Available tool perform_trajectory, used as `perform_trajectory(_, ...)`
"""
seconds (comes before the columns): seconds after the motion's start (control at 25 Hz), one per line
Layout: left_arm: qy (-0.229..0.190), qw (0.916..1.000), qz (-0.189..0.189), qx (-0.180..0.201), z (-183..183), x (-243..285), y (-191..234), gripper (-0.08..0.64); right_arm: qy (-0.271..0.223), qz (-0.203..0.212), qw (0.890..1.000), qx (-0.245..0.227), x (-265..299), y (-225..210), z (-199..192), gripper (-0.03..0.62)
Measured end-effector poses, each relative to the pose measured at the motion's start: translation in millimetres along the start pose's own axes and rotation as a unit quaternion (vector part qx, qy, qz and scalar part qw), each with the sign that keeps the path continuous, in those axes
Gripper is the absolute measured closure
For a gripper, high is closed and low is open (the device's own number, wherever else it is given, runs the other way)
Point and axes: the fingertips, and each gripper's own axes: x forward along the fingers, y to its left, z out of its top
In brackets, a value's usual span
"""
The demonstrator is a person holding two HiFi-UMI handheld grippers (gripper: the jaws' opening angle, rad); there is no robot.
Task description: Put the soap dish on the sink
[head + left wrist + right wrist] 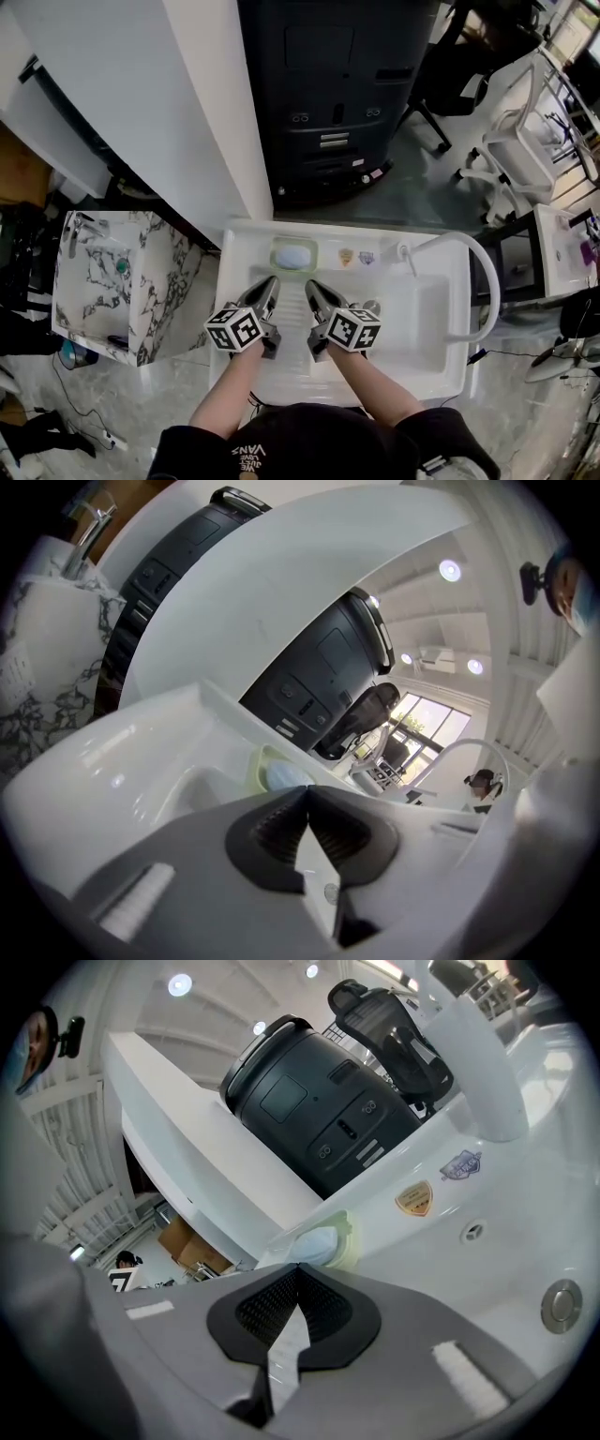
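Hovering side by side over a white sink (441,375) in the lower middle of the head view, the left gripper (272,281) and right gripper (309,284) both have their jaws pressed together with nothing between them. Each gripper's own view shows its dark ribbed pads meeting at the tip, the left gripper (305,789) and the right gripper (298,1267) alike.

The soap dish (293,254), pale green with a blue soap (294,256) in it, sits on the sink's back ledge at the centre of the frame, just above the two tips and apart from them. It appears just beyond the closed jaws in the left gripper view (277,772) and in the right gripper view (328,1241).

To the right of the dish along the same ledge are two small stickers (355,257). A white faucet (483,281) arches over the sink's right side, and a round drain (371,307) lies in the bowl near the right gripper. The marker cubes (234,330) ride at the rear of the grippers, above the person's forearms (225,403).

A black machine (337,94) fills the top centre, a marble basin (103,281) stands at the left edge, and a white chair (511,141) is at the upper right.
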Motion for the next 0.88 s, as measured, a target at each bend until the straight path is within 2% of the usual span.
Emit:
perform_trajectory(0.28,0.002,0.9987,-0.038,0.035,3.1,-24.0,-27.2,0.505,-0.021,0.001,0.999,-0.033,-28.2,23.8,0.0,0.589)
perform_trajectory(0.56,0.007,0.9942,-0.081,0.071,3.3,-55.8,-57.2,0.505,-0.046,-0.001,0.998,-0.045,-62.5,45.0,-3.1,0.589)
perform_trajectory(0.88,0.002,0.988,-0.102,0.116,-3.6,-95.8,-75.3,0.506,-0.071,-0.009,0.995,-0.069,-100.2,63.2,-15.3,0.589)
